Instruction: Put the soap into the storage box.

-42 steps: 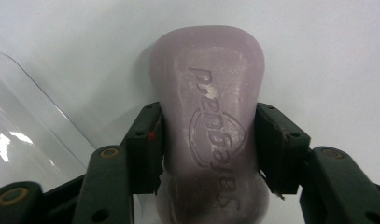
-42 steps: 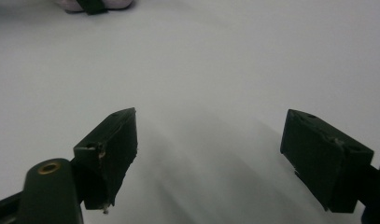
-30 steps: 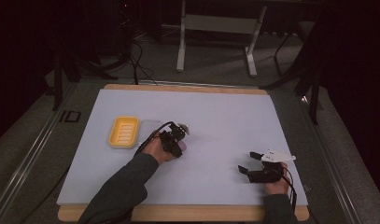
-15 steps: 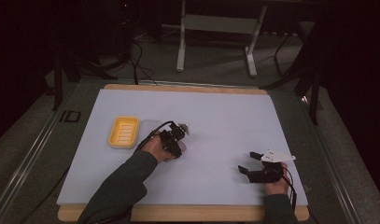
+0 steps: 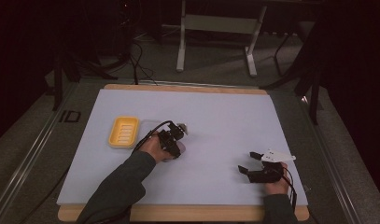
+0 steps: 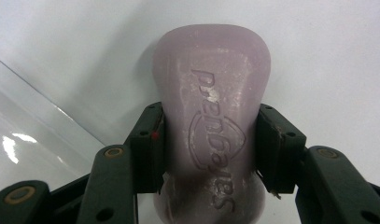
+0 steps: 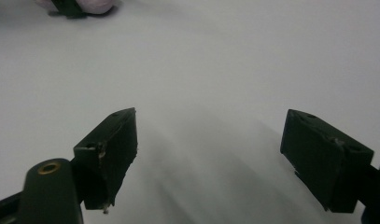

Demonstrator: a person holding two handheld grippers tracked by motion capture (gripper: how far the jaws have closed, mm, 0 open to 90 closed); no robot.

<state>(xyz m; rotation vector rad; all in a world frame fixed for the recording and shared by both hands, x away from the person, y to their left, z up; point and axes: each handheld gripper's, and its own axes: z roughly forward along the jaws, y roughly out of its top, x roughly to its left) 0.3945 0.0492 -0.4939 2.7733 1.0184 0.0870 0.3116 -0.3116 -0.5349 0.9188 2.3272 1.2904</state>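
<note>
The left gripper (image 6: 208, 149) has its two black jaws closed onto the waist of a pale lilac soap bar (image 6: 211, 121), one pad pressed to each long side. The bar is smooth and waxy, rounded at the corners and narrowed where the pads meet it, with an embossed word and a shield-like emblem on its top face. Its broad end juts out past the fingertips over the matte white table cover (image 6: 327, 56); its other end runs back between the jaw arms. In the high view the left gripper (image 5: 171, 140) sits near the middle of the table, and just beyond its cable side lies a yellow plastic soap dish (image 5: 124, 132), rectangular with rounded corners and a ribbed floor, apart from the bar.

The right gripper (image 7: 208, 154) stands with its jaws spread wide, nothing between the blocky, flat-faced pads but bare white surface. In the high view the right gripper (image 5: 252, 163) is low over the table's near right part, well apart from the soap.
</note>
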